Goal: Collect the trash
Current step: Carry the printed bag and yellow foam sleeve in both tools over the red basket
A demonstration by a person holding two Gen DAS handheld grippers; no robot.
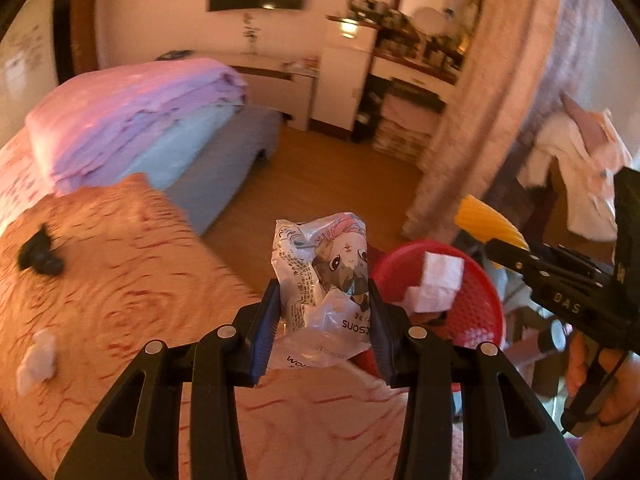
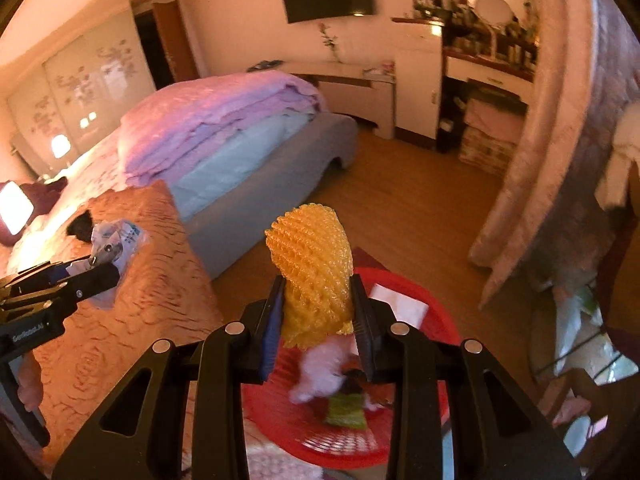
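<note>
My left gripper is shut on a crumpled plastic wrapper with a cartoon print, held above the bed's edge next to the red basket. My right gripper is shut on a yellow foam net, held over the red basket, which holds white paper, a pink tissue and a green scrap. A white tissue wad and a black item lie on the orange bedspread. The right gripper also shows in the left wrist view.
The bed carries folded purple and blue quilts. Wooden floor lies beyond the basket. A pink curtain hangs at the right, with a cluttered dresser behind it. Clothes hang at the far right.
</note>
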